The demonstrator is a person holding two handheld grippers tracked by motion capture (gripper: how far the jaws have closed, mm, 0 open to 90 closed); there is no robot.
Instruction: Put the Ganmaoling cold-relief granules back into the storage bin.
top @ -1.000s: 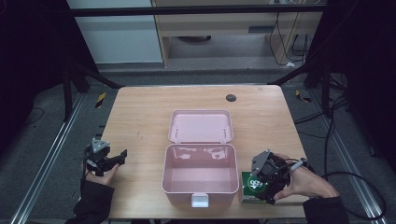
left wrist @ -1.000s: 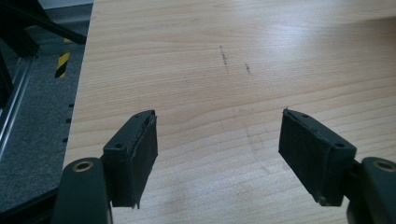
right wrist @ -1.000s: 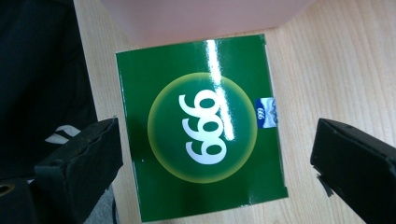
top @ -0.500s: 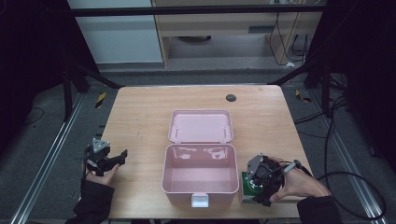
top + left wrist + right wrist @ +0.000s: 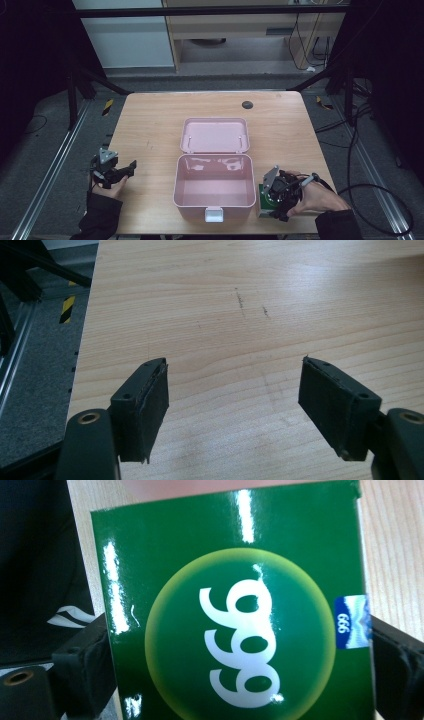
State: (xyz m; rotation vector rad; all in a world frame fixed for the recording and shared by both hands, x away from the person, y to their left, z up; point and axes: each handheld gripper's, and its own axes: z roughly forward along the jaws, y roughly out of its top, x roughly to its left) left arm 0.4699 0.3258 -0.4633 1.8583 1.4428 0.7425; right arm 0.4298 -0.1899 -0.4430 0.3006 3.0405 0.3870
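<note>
Glossy green cardboard box with a white "999" in a yellow circle, flat on the wooden counter at 3 o'clock of the open pink plastic case. Right tongs straddling it, pads at both sides; whether already clamped, impossible to tell. Best squeezed squarely mid-side before lifting, probably toward the case. Left tongs wide apart, empty, at the counter's 8 o'clock.

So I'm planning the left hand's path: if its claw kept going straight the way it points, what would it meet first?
Bare table: the open left claw has nothing between or ahead of its jaws. The high view suggests the pink box farther along, though depth is unclear.
</note>
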